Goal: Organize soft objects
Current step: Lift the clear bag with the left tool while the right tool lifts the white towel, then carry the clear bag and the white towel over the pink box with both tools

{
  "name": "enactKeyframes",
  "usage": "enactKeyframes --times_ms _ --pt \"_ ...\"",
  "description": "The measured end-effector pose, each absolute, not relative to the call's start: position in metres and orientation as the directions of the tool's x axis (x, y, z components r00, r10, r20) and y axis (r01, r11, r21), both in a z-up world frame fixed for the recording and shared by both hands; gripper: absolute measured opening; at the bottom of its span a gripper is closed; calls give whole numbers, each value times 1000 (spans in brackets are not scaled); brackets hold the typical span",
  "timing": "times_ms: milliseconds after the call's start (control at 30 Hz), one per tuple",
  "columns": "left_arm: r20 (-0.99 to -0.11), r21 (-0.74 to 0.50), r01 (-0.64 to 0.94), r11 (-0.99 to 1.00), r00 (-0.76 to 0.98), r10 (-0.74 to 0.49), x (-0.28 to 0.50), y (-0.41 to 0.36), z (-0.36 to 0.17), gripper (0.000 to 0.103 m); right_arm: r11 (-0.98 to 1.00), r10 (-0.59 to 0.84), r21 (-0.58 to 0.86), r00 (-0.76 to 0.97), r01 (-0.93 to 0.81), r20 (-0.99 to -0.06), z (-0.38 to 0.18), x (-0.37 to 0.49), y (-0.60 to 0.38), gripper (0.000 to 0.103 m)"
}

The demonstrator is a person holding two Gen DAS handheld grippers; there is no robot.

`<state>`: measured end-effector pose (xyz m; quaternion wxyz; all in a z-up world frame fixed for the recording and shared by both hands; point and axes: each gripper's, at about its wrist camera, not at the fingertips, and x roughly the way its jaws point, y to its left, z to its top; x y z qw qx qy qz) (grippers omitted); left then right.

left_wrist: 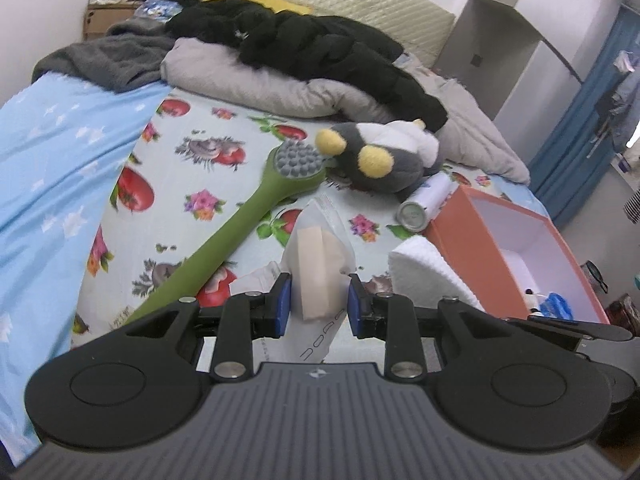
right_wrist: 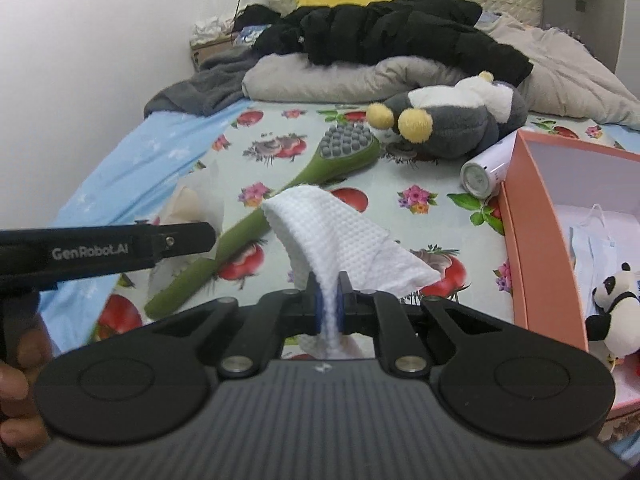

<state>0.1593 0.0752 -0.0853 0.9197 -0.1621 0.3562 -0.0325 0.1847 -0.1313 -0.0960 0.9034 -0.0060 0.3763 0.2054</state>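
Looking into the orange box [right_wrist: 532, 240] at the bed's right edge, we find a panda toy [right_wrist: 614, 312] and face masks [right_wrist: 592, 240]; only our right wrist view shows these clearly. Our right gripper [right_wrist: 329, 300] has its jaws clamped on a white cloth [right_wrist: 340, 232]. Our left gripper [left_wrist: 319, 300] jaws sit against a clear packet [left_wrist: 320, 248], lightly gripping it. A green brush [left_wrist: 240, 224], grey plush [left_wrist: 384, 156] and white bottle [left_wrist: 424, 200] lie on the floral sheet [left_wrist: 192, 168].

massage brush [left_wrist: 240, 216] lies left of the plush toy [left_wrist: 380, 160]; bottle [left_wrist: 424, 204] seemingly touches the box [left_wrist: 472, 236].
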Motion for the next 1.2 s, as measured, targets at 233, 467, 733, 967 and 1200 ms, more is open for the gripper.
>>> enactKeyframes --times_ms 233,467,733,967,1200 --pt "-635 -301 23 953 741 -218 154 70 -57 33 928 361 178 681 -326 -637 -72 174 -134 11" --pt "-605 -306 66 950 757 -248 142 53 -39 33 936 348 188 713 -297 -609 -56 159 -145 11" --pt "-575 -324 89 942 772 -270 123 23 -21 34 936 348 173 727 -307 -592 -35 140 -171 12" --pt "-564 -328 153 932 760 -323 112 -20 -16 34 951 306 148 761 -272 -572 -23 118 -208 11" --pt "-549 -321 258 911 733 -401 103 -66 0 34 972 232 151 793 -177 -563 -14 97 -254 11"
